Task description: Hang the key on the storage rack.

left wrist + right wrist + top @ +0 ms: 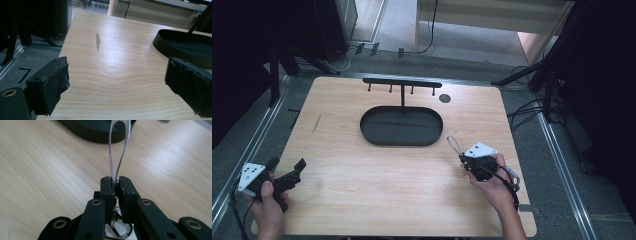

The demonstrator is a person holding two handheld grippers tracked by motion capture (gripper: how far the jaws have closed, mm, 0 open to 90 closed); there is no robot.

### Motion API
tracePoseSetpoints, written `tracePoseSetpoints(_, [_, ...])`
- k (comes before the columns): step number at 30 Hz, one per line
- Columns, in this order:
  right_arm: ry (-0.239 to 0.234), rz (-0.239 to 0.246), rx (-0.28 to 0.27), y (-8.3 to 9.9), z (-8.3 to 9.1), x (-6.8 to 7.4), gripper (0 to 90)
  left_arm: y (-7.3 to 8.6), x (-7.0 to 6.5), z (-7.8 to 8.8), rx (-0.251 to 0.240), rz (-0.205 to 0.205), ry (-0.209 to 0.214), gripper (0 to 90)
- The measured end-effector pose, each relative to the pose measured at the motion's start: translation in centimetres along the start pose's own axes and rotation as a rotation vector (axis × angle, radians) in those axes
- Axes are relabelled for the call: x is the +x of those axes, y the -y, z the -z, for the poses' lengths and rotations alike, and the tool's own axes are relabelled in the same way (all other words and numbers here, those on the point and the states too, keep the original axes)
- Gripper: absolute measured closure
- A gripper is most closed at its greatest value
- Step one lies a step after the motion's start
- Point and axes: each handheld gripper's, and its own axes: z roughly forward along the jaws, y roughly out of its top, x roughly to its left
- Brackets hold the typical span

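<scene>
My right gripper (463, 159) sits at the table's right of middle, shut on a thin clear-and-silver cord loop (454, 145). In the right gripper view the jaws (116, 181) pinch the two strands of the cord loop (110, 152), which rises toward the black oval tray (95, 132). A bit of metal ring (120, 232) shows under the jaws. At the near left edge my left gripper (288, 164) is open and holds nothing. In its own view the left gripper (117, 72) has bare wood between its pads.
The black oval tray (402, 144) lies at the table's middle back, with a black T-shaped stand (402, 83) bearing several pegs rising from it. A grey round spot (444, 98) marks the wood to the stand's right. The tray wall (170, 48) is ahead and to the right of the left gripper.
</scene>
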Motion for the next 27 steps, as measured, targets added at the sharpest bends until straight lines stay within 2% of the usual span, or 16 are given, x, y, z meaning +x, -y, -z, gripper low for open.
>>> tracePoseSetpoints(1, [0.008, -0.030, -0.026, -0.1, 0.1, 0.0, 83.2, 0.0, 0.0, 0.0, 0.000, -0.001, 0.000, 5.5])
tracePoseSetpoints(2, [0.008, -0.030, -0.026, -0.1, 0.1, 0.0, 83.2, 0.0, 0.0, 0.0, 0.000, -0.001, 0.000, 5.5])
tracePoseSetpoints(6, [0.066, -0.161, -0.170, -0.4, 0.6, -0.4, 83.3, 0.0, 0.0, 0.0, -0.001, -0.001, 0.001, 5.5])
tracePoseSetpoints(7, [0.070, -0.172, -0.193, -0.5, 0.7, -0.4, 83.3, 0.0, 0.0, 0.0, 0.000, 0.000, 0.000, 5.5])
tracePoseSetpoints(8, [0.070, -0.172, -0.193, -0.5, 0.7, -0.4, 83.3, 0.0, 0.0, 0.0, 0.000, 0.000, 0.000, 5.5])
tracePoseSetpoints(11, [0.085, -0.222, -0.268, -0.9, 1.0, -0.5, 83.3, 0.0, 0.0, 0.0, 0.000, 0.000, 0.000, 5.5])
tracePoseSetpoints(13, [0.095, -0.234, -0.302, -1.1, 1.0, -0.5, 83.3, 0.0, 0.0, 0.0, 0.000, -0.001, 0.000, 5.5])
tracePoseSetpoints(14, [0.104, -0.253, -0.342, -1.5, 1.0, -0.3, 83.2, 0.0, 0.0, 0.0, 0.000, 0.000, 0.000, 5.5])
tracePoseSetpoints(16, [0.106, -0.257, -0.357, -1.6, 1.0, -0.2, 83.3, 0.0, 0.0, 0.0, 0.000, 0.001, 0.000, 5.6])
tracePoseSetpoints(18, [0.121, -0.269, -0.406, -2.2, 0.7, 0.1, 83.3, 0.0, 0.0, 0.0, -0.001, 0.003, 0.000, 5.5])
tracePoseSetpoints(27, [0.145, -0.297, -0.495, -4.7, 0.1, 1.2, 83.3, 0.0, 0.0, 0.0, 0.001, 0.004, 0.002, 5.5])
